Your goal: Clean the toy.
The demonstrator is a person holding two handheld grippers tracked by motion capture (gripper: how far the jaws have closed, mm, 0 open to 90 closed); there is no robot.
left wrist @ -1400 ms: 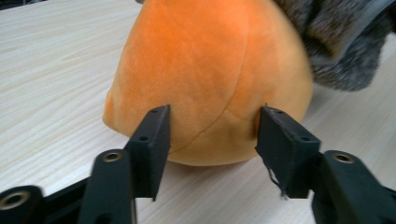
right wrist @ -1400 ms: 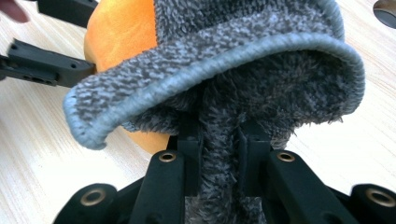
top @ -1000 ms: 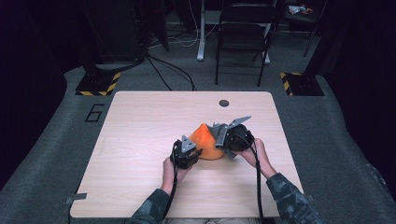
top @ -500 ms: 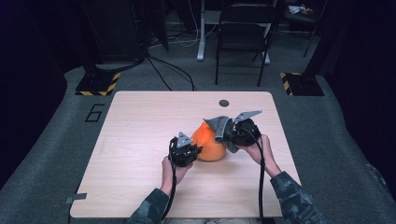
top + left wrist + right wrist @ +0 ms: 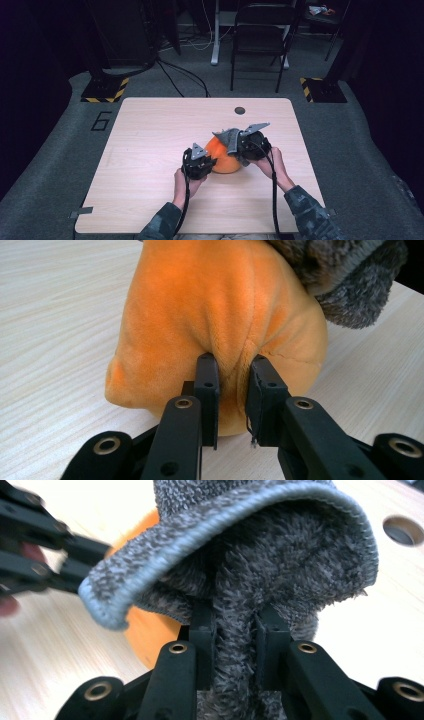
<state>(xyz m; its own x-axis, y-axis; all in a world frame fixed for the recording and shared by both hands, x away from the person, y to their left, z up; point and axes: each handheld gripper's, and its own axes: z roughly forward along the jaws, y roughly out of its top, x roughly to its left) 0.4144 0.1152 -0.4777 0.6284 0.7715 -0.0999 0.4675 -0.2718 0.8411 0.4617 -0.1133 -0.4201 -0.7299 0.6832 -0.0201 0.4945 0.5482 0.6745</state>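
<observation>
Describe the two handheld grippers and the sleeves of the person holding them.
Both the left gripper and the right gripper are black, each topped by a grey three-cornered plate and trailing a black cable toward the person. Their jaws are black linked bars with brass-coloured rivets. The sleeves are a dark, mottled camouflage-like fabric.

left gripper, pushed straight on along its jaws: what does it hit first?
The orange plush: the left gripper already pinches a fold of it, so it would press deeper into that. The grey cloth lies behind it, probably next; depth unclear.

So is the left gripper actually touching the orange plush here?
Touching. The left gripper view shows the left gripper pinching a fold of the orange plush between its jaws, with the fabric bunched up where the pads press in.
</observation>
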